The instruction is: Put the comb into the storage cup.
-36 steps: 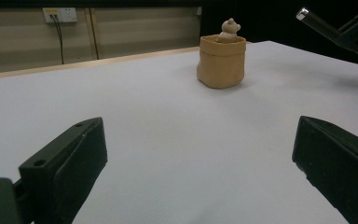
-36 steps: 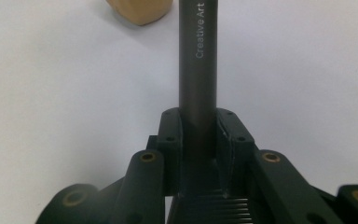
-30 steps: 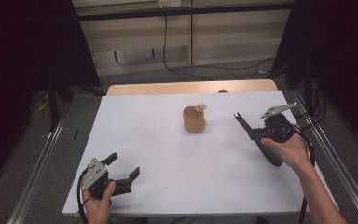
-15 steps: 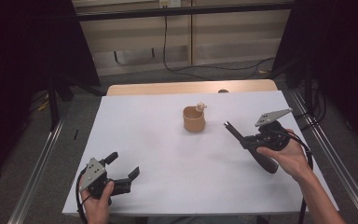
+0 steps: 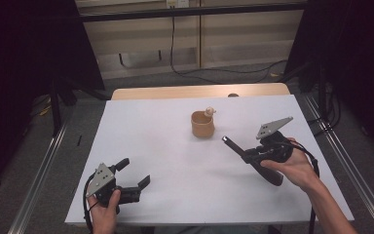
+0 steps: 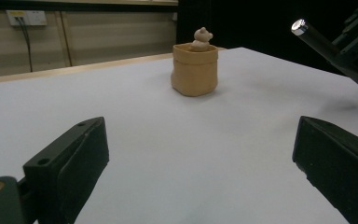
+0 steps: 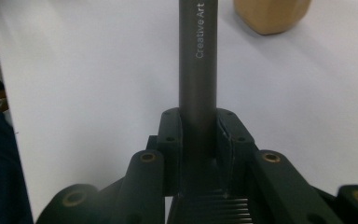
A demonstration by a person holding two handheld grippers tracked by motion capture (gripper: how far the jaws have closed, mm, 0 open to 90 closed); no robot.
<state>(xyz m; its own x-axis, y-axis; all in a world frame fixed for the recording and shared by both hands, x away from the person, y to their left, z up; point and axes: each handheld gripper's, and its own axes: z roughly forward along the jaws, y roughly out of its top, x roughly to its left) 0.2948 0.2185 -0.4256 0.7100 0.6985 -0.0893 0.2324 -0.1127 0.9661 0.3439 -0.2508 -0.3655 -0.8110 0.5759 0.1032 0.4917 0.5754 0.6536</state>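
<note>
A tan pot (image 5: 203, 126) with a small pale figure (image 5: 209, 112) on its rim stands on the white table (image 5: 151, 131), a little behind the middle. My right gripper (image 5: 251, 155), in a hand at the right, is shut on a dark grey pen (image 5: 233, 146) whose silver tip points left, just right of and nearer than the pot. In the right gripper view the pen (image 7: 198, 60), marked "Creative Art", runs up from between the jaws (image 7: 199, 130) beside the pot (image 7: 270, 14). My left gripper (image 5: 135, 171) rests open at the near left. Its view faces the pot (image 6: 195, 70) and the pen tip (image 6: 300, 27).
A tan wooden strip (image 5: 199, 91) lies along the table's far edge. Metal rails (image 5: 44, 165) run along both sides, with dark curtains beyond. A cable (image 5: 314, 165) trails from the right gripper. Bare white surface spreads between the two grippers.
My right gripper has carried the pen leftward, from the table's right side to just short of the pot. The left gripper has stayed where it was.
</note>
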